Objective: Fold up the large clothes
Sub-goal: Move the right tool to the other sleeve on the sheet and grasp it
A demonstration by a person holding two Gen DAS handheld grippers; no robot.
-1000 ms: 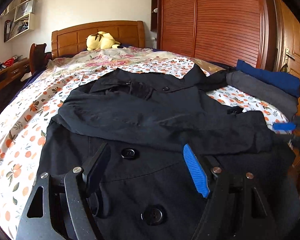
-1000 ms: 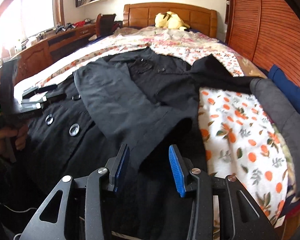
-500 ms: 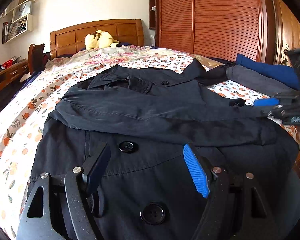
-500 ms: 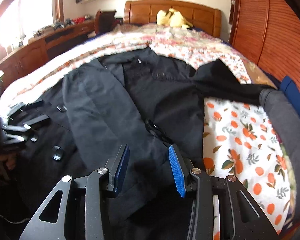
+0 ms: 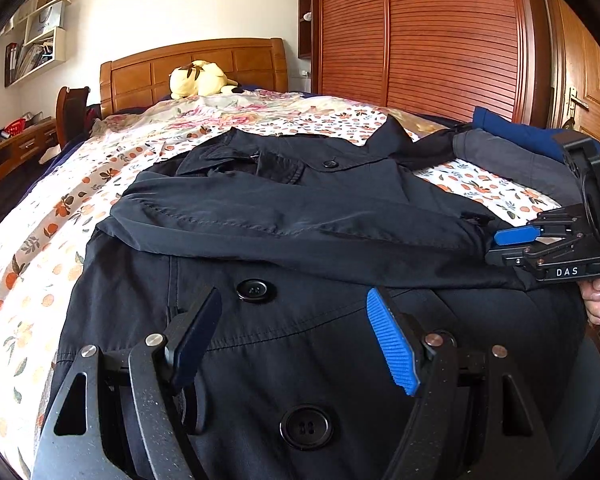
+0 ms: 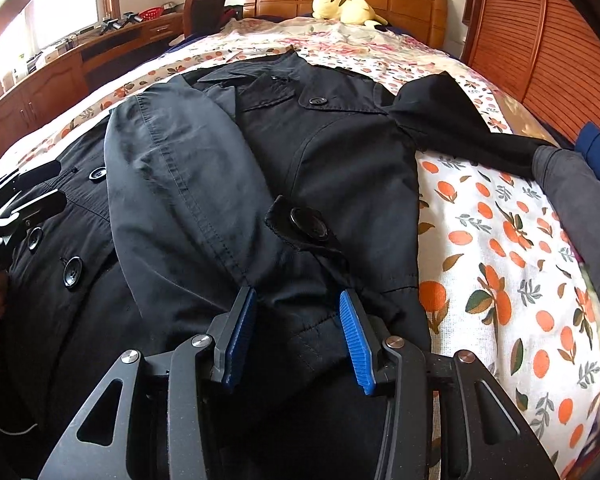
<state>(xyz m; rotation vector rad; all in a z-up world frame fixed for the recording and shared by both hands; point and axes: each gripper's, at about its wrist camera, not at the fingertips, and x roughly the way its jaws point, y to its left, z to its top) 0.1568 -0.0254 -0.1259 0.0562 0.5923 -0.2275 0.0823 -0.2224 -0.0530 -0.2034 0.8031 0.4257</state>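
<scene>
Coat (image 5: 300, 216), one, lies under two tools, left (image 5: 296, 336) and right (image 6: 296, 332), both spread, empty.

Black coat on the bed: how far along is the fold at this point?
Early. Done: the black coat lies spread front up on the bed, and one sleeve is folded across its chest. In hand: the right gripper, open, sits at that sleeve's cuff; the left gripper hovers open over the buttons. Left: the other sleeve lies stretched out sideways, and the body is unfolded.

1 black coat (image 5: 308, 216), 2 claws (image 5: 296, 340) (image 6: 296, 332), 1 plush toy (image 5: 198, 79), 2 folded garments (image 5: 516, 156).
</scene>
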